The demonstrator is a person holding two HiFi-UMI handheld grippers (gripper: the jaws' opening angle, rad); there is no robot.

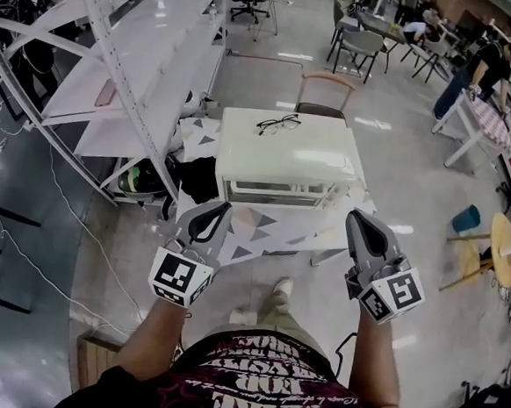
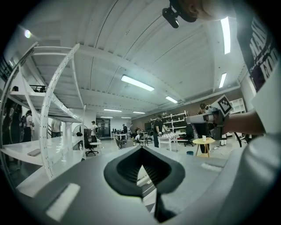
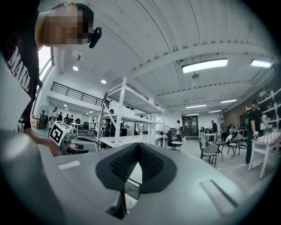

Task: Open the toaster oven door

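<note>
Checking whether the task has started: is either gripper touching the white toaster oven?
Apart. In the head view the left gripper and right gripper sit short of the white toaster oven, patterned surface showing between.

Black eyeglasses (image 1: 279,123) lie near a wooden chair (image 1: 325,88), white shelving (image 1: 153,50) standing left.

Toaster oven (image 1: 290,157), mid-frame, shows mostly its top; the door (image 1: 274,191) is only a thin strip at its lower edge. People (image 1: 482,63) at upper right are too small to make out. Shelving (image 1: 153,50) runs off the left edge.
</note>
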